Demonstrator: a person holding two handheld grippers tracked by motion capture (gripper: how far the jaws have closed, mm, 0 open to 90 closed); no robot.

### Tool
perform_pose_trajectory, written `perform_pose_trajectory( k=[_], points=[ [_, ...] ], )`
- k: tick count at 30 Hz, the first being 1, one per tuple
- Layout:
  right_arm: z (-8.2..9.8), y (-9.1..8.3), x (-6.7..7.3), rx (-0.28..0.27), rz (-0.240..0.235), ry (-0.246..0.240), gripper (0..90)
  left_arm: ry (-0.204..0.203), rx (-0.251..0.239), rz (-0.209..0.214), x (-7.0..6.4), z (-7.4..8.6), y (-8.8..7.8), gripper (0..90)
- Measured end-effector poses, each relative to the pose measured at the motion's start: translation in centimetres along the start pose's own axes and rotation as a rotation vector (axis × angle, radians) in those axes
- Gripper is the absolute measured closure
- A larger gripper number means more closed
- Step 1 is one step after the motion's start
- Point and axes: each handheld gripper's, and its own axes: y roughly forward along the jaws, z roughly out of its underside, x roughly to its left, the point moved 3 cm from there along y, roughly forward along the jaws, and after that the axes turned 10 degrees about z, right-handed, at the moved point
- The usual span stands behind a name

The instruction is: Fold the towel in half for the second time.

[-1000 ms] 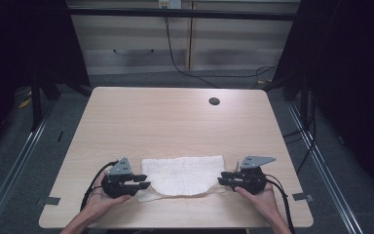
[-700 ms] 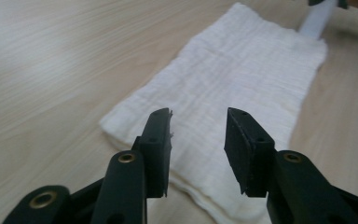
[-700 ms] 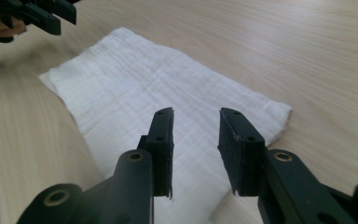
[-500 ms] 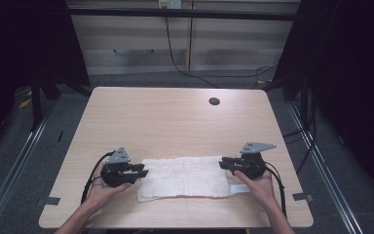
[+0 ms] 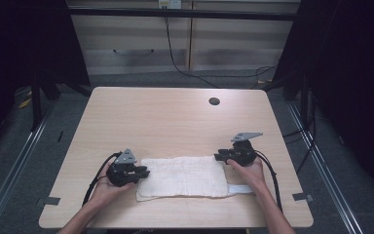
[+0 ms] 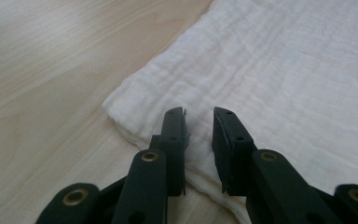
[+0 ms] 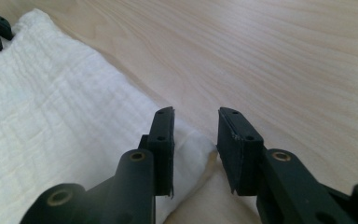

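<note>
White crinkly folded cloth [image 5: 182, 176] flat near the table's [image 5: 175, 117] front edge, we see left gripper [image 6: 199, 122] and right gripper [image 7: 196, 122] jaws apart, gripping nothing, at its ends

- The cloth [image 5: 182, 176] is lying on the table [image 5: 175, 117], near its front edge.
- The left gripper [image 5: 143, 173] is sitting at its left end, the right gripper [image 5: 219, 157] at its right.
</note>
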Motion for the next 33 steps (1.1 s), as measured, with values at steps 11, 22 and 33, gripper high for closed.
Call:
perform_pose_trajectory(
  k=[11,22,33],
  points=[
    [0.5,0.7,-0.1,0.020,0.017,-0.021,72.4,-0.016,-0.011,0.005,0.4,0.0,-0.1,74.6],
    [0.4,0.9,0.1,0.028,0.003,-0.019,86.9,-0.044,-0.075,-0.033,2.1,-2.6,-2.0,69.0],
    [0.4,1.0,0.0,0.024,-0.002,0.001,86.8,-0.103,-0.022,-0.022,4.2,-1.7,0.2,65.5]
  ],
)
